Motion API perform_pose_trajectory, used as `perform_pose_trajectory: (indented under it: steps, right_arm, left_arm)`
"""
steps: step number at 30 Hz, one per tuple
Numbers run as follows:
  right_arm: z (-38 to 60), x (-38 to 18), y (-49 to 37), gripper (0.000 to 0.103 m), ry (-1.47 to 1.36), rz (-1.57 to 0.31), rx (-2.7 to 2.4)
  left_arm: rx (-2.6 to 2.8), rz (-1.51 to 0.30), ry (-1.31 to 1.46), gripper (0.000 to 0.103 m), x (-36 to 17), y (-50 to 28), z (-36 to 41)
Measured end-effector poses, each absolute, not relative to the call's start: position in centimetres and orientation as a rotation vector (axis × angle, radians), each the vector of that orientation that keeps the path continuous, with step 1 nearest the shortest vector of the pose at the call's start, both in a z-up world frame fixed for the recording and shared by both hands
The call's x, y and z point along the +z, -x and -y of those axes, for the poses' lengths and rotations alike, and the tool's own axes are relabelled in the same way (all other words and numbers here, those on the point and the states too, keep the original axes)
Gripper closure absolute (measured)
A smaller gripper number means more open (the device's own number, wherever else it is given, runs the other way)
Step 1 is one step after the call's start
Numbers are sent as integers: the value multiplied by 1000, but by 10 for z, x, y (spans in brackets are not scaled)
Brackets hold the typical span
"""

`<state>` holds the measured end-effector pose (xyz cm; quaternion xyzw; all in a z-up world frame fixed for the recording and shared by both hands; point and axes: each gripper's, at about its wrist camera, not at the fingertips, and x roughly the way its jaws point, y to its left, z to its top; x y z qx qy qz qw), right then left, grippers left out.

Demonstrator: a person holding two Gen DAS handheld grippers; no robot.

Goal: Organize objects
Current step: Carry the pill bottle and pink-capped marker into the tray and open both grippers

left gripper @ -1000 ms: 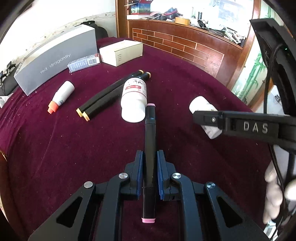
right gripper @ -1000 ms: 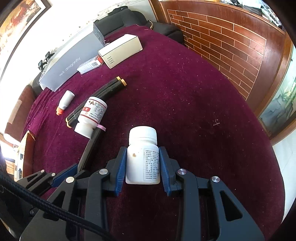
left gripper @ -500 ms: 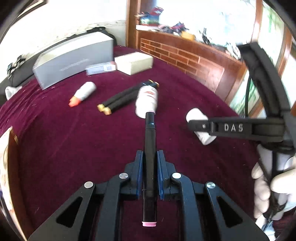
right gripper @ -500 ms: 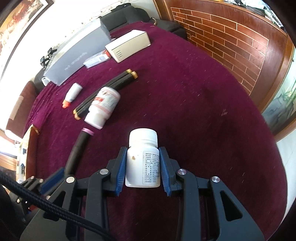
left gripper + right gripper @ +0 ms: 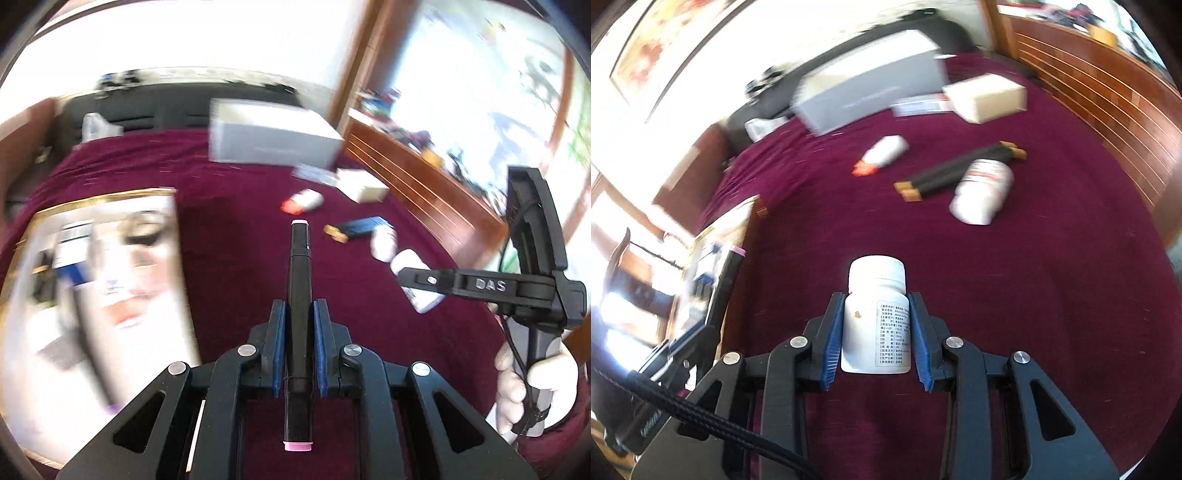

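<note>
Currently, a black marker with pink end caps is being clamped mid-barrel by the left gripper, jaws closed flat on both sides. It is being held lengthwise along the fingers, probably so it can be slid in end-first. It is being carried above the maroon tablecloth, just right of a gold-rimmed tray that is heavily blurred; items are already lying inside, but they cannot be identified.

A white pill bottle is being pinched around its body by the right gripper, blue pads pressed against both sides, cap pointing forward. The label side is being kept clear of the pads, so grip is being taken on the plain curved wall.

Still lying on the cloth, well apart from both grippers: a second white bottle on its side, touching a pair of black markers with yellow caps, and a small orange-tipped bottle. Farther back, a grey box and a cream carton are being left alone.

Judged from this: both held items are being taken toward the tray, which appears to be serving as the collection point.
</note>
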<state>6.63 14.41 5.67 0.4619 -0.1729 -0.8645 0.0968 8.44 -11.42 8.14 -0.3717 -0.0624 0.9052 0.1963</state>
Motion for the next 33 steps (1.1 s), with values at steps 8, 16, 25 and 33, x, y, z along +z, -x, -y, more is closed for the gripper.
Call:
perform_pose_trajectory:
  steps: [8, 16, 25, 33]
  right_arm:
    - [-33, 74, -57, 71, -1323, 350, -2410]
    - [60, 54, -44, 71, -1368, 215, -2270]
    - [124, 17, -33, 71, -1469, 33, -2209]
    - [137, 4, -34, 71, -1502, -50, -2220]
  left_arm:
    - [2782, 320, 1085, 91, 73, -100, 241]
    - [2868, 354, 1224, 91, 35, -98, 309]
    - [2849, 357, 1294, 91, 12, -89, 322]
    - [2856, 404, 1230, 91, 13, -88, 328]
